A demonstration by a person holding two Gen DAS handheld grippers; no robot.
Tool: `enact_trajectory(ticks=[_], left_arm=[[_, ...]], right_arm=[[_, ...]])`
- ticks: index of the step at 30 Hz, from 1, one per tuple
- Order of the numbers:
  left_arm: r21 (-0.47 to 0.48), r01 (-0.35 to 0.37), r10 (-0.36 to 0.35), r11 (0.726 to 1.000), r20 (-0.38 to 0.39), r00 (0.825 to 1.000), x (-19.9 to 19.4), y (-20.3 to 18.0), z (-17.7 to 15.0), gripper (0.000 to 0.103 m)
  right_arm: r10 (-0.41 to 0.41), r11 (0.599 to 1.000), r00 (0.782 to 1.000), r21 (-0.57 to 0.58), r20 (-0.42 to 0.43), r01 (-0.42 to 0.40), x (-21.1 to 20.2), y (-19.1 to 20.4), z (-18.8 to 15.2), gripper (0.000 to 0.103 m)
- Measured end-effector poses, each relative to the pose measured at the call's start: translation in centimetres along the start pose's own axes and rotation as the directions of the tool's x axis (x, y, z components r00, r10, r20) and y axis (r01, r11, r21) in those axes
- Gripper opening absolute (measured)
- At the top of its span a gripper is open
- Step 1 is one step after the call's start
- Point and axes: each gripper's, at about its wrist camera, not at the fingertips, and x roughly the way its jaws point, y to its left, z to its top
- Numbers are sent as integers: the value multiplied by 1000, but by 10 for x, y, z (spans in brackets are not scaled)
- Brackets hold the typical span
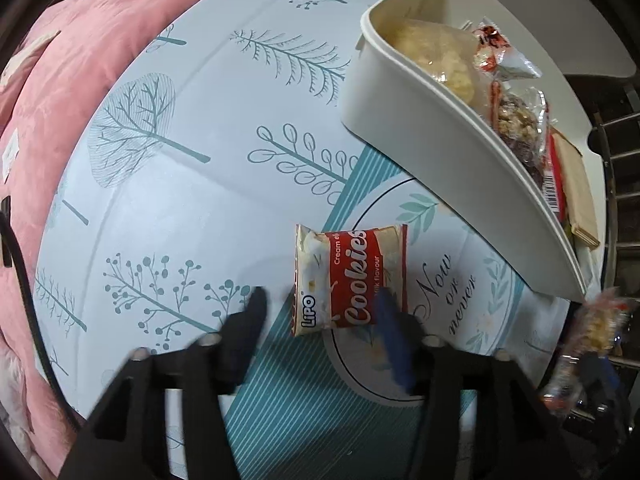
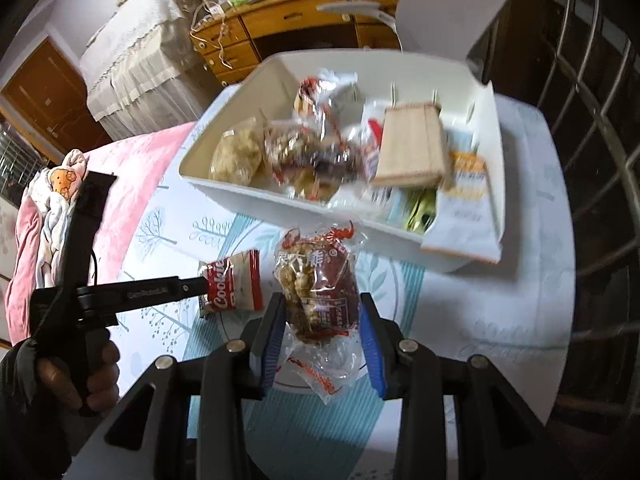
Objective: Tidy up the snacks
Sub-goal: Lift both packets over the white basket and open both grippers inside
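A round table (image 1: 192,208) under a pale cloth printed with teal trees fills the scene, with a pink blanket (image 1: 72,92) bunched along one side and a wooden dresser (image 2: 280,28) against the far wall; on the table sits a white rectangular bin (image 2: 280,200), open at the top; inside it lie a clear bag of pale puffed pieces (image 2: 238,158), several crinkled clear wrappers of dark and golden snacks (image 2: 316,152), a flat tan wooden piece (image 2: 414,146) propped over them, and an orange-and-white packet (image 2: 466,184) at the end nearest the railing; some contents are too blurred to name. In front of the bin, flat on the cloth, lies a red-and-white cookie packet (image 1: 352,280); the left gripper (image 1: 320,304) hangs over it with its jaws parted, none of its fingers pressing the packet. The right gripper (image 2: 322,332) is clenched on a clear bag of brown nutty crisp (image 2: 316,284), held above the table just in front of the bin.
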Motion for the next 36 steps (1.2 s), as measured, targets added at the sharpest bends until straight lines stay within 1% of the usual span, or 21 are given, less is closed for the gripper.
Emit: enact_trajectory(ticks=[1,6,8,11,14,16,18,22,23,25,27,29,32,35,36], left_arm=[[1,-5,5,1000,-3,1000,6,-8,2,65],[-13,-45,44,999,-38,998,31,-21,11,68],[-17,-53,52,998,-52,997,40,-27,18,68],[-21,-86,85,996,-58,995,51,-38,23,69],[-34,-81,79,996,-52,996,55,-45,26,69],[-33,-92,90,995,-50,995,60,-52,28,69],[-36,-94,92,995,-65,994,65,-58,30,69],[-9,-128,127,992,-54,990,71,-75,33,71],[-5,-139,139,990,-49,989,72,-79,33,70],[-4,-150,150,989,-35,988,72,-83,31,63],[-26,-157,157,987,-16,988,71,-87,31,60],[-32,-155,155,987,0,988,66,-88,28,51],[-32,-146,146,989,-5,989,64,-86,27,50],[-26,-165,165,986,-18,986,66,-87,28,50],[-21,-171,171,985,-24,985,62,-87,30,50]], right_arm=[[-3,1000,1000,-10,10,3,-3,-1,2,36],[-9,999,998,-39,54,11,-17,-12,13,36],[-16,999,997,-49,72,20,-20,-17,18,36],[-33,998,994,-56,102,39,-20,-23,25,36],[-40,998,993,-46,114,45,-18,-30,31,36],[-47,998,992,-42,120,52,-16,-36,34,36],[-54,998,991,-38,120,59,-13,-41,35,36],[-58,998,991,-19,117,61,-9,-50,37,36],[-59,998,991,-15,118,62,-8,-51,37,36],[-66,998,991,-8,119,67,-6,-54,38,36],[-72,997,990,3,120,72,-4,-58,39,36],[-77,997,989,15,123,76,-1,-61,40,36],[-84,996,989,32,125,81,3,-65,40,36],[-86,996,988,45,127,81,5,-69,41,36],[-85,996,988,48,131,79,5,-68,41,36]])
